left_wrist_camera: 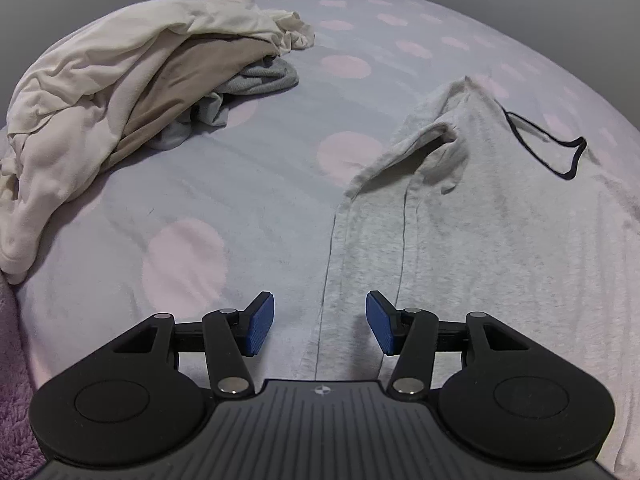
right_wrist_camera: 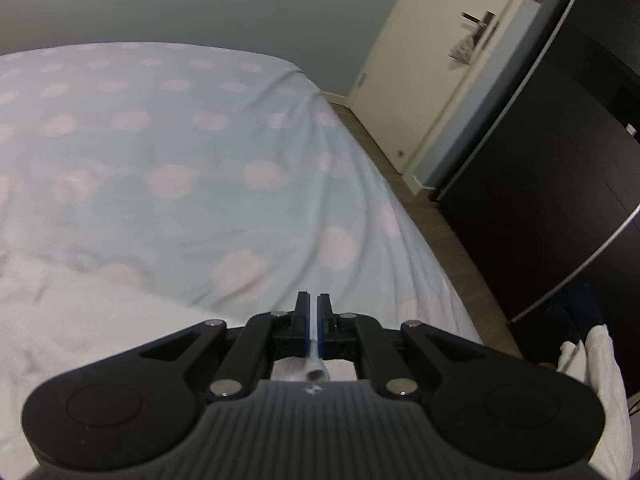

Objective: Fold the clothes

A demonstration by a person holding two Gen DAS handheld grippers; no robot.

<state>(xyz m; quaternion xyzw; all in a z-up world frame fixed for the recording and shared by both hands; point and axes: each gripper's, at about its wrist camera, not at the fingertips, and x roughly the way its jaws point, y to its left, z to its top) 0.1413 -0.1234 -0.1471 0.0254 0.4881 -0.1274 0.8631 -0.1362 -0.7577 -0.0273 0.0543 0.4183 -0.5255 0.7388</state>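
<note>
A light grey garment with a dark-trimmed neckline point(left_wrist_camera: 460, 216) lies spread on the bed at the right of the left wrist view, one sleeve folded over its body. My left gripper point(left_wrist_camera: 320, 322) is open and empty, low over the garment's left edge near its hem. My right gripper point(right_wrist_camera: 313, 320) is shut on a thin fold of the same pale garment point(right_wrist_camera: 80, 320), which trails off to the left in the right wrist view.
A pile of cream, tan and grey clothes point(left_wrist_camera: 120, 92) lies at the bed's far left. The bedspread point(left_wrist_camera: 240, 184) is pale blue with pink dots. A purple fuzzy blanket point(left_wrist_camera: 12, 360) is at the left edge. A door point(right_wrist_camera: 440, 80) and a dark cabinet point(right_wrist_camera: 560, 180) stand right of the bed.
</note>
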